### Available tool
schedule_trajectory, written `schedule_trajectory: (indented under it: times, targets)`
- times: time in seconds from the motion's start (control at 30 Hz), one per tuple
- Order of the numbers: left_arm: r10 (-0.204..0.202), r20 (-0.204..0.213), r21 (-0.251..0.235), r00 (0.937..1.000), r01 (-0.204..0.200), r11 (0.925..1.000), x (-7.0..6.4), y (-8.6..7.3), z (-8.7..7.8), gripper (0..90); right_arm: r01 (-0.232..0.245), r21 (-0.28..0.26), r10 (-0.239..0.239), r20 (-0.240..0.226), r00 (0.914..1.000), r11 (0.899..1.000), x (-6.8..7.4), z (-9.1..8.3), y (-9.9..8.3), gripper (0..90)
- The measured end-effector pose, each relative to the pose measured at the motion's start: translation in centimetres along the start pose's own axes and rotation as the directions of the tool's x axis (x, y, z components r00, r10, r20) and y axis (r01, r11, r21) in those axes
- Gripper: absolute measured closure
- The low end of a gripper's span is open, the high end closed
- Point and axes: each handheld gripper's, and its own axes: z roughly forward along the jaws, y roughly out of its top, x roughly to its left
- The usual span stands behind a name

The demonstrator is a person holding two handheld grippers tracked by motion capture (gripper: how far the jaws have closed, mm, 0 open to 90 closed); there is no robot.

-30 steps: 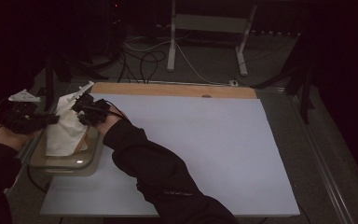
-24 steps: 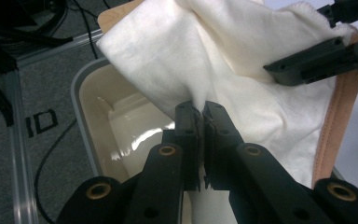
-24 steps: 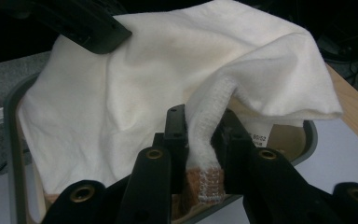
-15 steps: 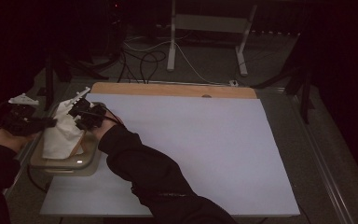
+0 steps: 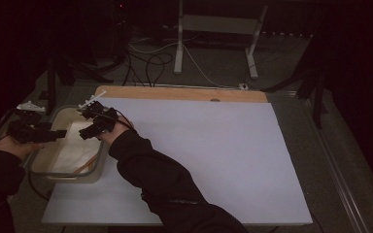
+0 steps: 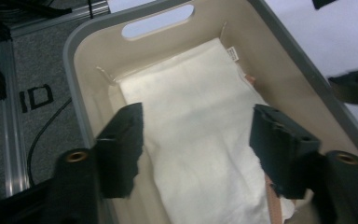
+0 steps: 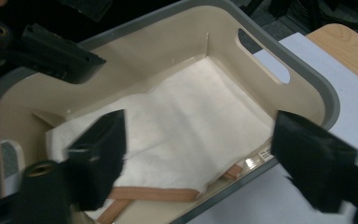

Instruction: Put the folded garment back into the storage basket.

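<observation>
Fingers spread on both tools, nothing between them — the left gripper [image 5: 53,134] and right gripper [image 5: 88,132] hang over a beige bin [image 5: 96,165] at the left edge of the table [image 5: 213,160]. A folded white cloth [image 6: 200,144] lies flat on the bin's floor, its tan strap [image 7: 154,193] showing along one side. Both tools sit close above one narrow opening; a reach from each side could knock them together or catch the rim. A pinch on the top layer alone would likely drag the fold open — and the bin, partly off the table's edge, could shift or tip.
</observation>
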Motion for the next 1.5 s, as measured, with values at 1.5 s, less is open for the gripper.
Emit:
schedule_trajectory:
  times: [1.5]
  targets:
    - [0.158, 0.187, -0.179, 0.9696, -0.124, 0.9761, -8.6, 5.4, 1.4, 0.6, 0.066, -0.085, -0.066, -0.001, 0.9978, 0.994, -6.7, -9.4, -6.1, 9.5]
